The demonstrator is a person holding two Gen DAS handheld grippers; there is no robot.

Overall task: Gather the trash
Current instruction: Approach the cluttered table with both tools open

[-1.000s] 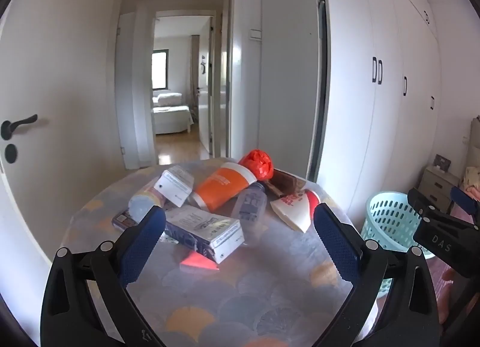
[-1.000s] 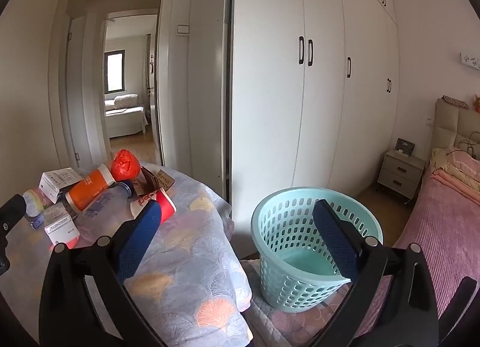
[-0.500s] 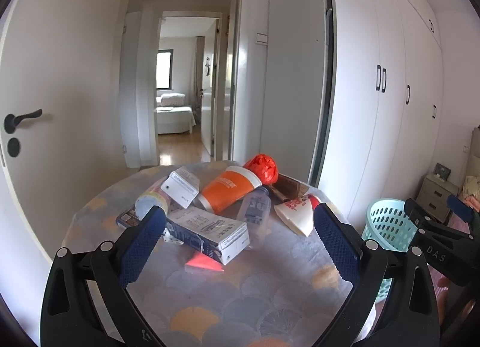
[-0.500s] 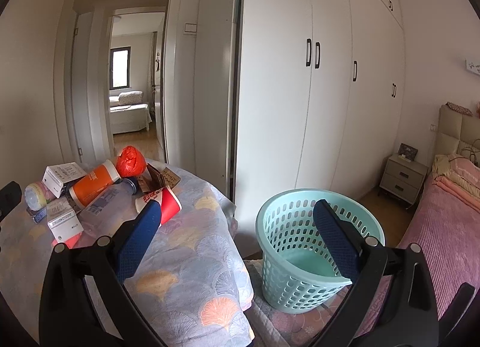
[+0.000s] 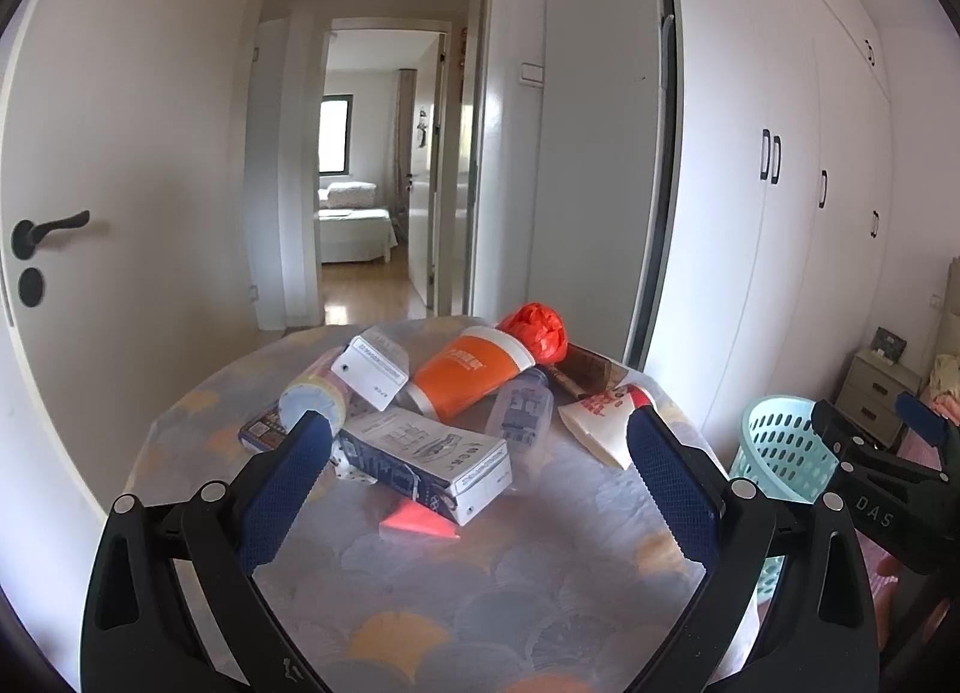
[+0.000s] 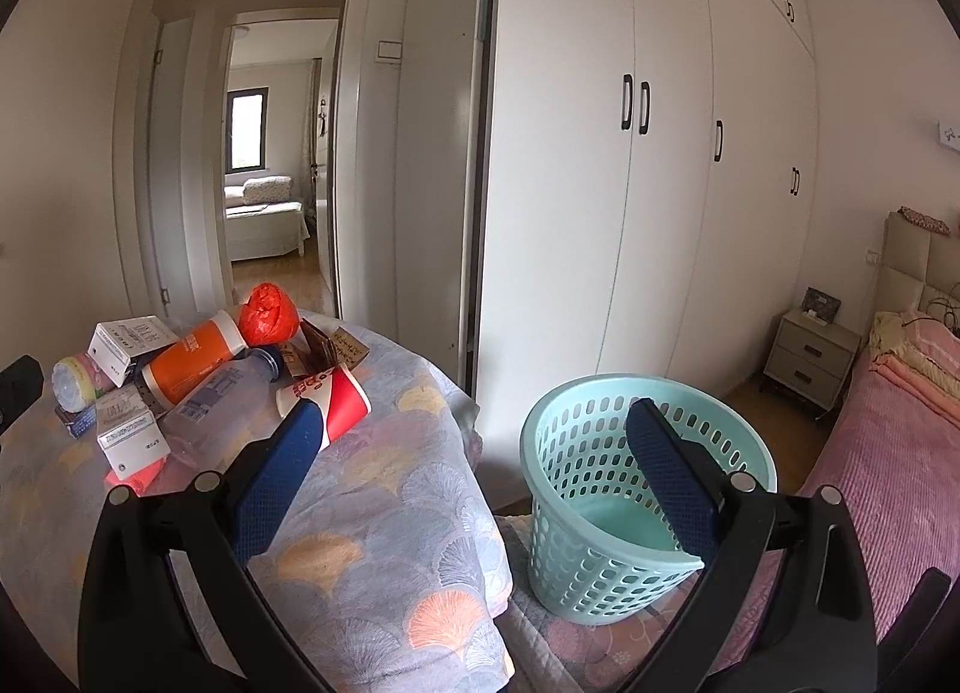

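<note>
A pile of trash lies on a round table (image 5: 492, 585): an orange cup (image 5: 465, 372), a red plastic bag (image 5: 534, 330), a clear bottle (image 5: 521, 414), a white and blue box (image 5: 426, 462), a small white box (image 5: 375, 369), a red and white paper cup (image 5: 600, 420) and a red scrap (image 5: 417, 519). My left gripper (image 5: 480, 489) is open and empty, above the near side of the table. My right gripper (image 6: 474, 480) is open and empty, between the table edge and a light green basket (image 6: 636, 483) on the floor. The paper cup (image 6: 330, 396) lies nearest it.
The table (image 6: 384, 489) has a patterned cloth that hangs over its edge. A pink bed (image 6: 894, 453) and a nightstand (image 6: 810, 351) are to the right. White wardrobes (image 6: 660, 153) line the back wall. An open doorway (image 5: 378, 183) leads to another room.
Both grippers have risen or tilted up a little, so the table and the basket sit lower in the views. Both stay open and empty. The trash has not moved.
</note>
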